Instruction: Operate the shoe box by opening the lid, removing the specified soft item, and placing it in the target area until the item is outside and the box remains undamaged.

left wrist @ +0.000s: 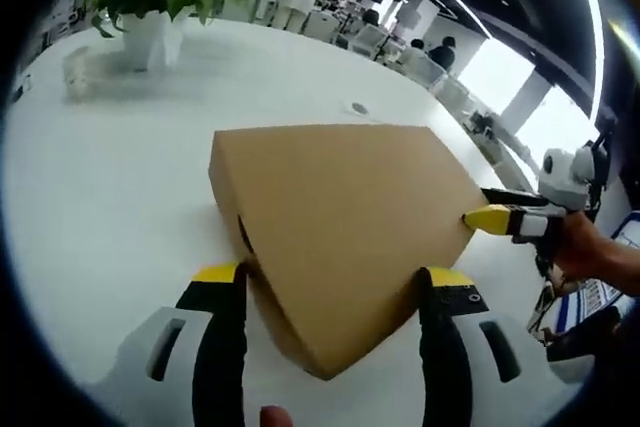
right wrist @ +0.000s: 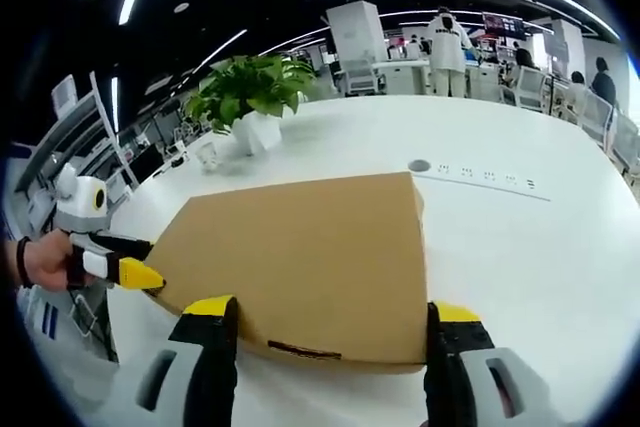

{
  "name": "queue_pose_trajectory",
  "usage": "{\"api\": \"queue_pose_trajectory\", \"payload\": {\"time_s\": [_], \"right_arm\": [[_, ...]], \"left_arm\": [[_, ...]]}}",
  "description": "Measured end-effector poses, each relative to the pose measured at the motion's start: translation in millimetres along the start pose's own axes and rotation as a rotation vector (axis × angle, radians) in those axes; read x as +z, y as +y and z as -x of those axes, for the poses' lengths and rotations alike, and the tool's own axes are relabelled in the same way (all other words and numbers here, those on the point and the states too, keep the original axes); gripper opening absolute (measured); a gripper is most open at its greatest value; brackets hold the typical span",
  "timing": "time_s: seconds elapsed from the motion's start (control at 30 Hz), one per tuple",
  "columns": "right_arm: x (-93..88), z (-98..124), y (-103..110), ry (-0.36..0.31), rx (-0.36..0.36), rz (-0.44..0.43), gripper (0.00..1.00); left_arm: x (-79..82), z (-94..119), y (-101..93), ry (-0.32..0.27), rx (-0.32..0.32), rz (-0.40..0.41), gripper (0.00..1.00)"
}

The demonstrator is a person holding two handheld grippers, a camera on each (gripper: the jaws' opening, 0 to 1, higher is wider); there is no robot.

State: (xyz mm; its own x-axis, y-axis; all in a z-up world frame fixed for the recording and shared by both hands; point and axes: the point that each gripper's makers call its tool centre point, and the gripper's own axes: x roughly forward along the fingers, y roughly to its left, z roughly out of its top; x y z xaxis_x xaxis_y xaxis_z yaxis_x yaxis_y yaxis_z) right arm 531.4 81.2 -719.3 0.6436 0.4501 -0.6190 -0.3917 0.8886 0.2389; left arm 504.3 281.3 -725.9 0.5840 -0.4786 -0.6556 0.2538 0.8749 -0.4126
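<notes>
Box (left wrist: 340,227) sits closed on the white table (left wrist: 110,197), lid flat. My left gripper (left wrist: 335,282) is spread wide, jaws straddling the near corner of the box, one on each side. My right gripper (right wrist: 328,312) is also spread, jaws bracketing the box's near edge, which carries a dark strip. In the left gripper view the right gripper's yellow tip (left wrist: 488,218) touches the box's far right corner. Plant (right wrist: 250,92) in a white pot stands well beyond the box. People stand far behind the plant.
</notes>
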Motion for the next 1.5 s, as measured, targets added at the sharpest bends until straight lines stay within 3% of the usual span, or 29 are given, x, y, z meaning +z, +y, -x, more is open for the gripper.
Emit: {"api": "queue_pose_trajectory", "payload": {"time_s": [0.73, 1.5], "right_arm": [[-6.7, 5.4, 13.9, -0.016, -0.008, 0.014, 0.74], [-22.8, 4.0, 67.9, -0.008, 0.047, 0.051, 0.73]], "left_arm": [[-3.4, 7.9, 5.7, 0.003, -0.004, 0.001, 0.66], [-26.1, 49.8, 36.1, -0.021, 0.026, 0.028, 0.64]]}}
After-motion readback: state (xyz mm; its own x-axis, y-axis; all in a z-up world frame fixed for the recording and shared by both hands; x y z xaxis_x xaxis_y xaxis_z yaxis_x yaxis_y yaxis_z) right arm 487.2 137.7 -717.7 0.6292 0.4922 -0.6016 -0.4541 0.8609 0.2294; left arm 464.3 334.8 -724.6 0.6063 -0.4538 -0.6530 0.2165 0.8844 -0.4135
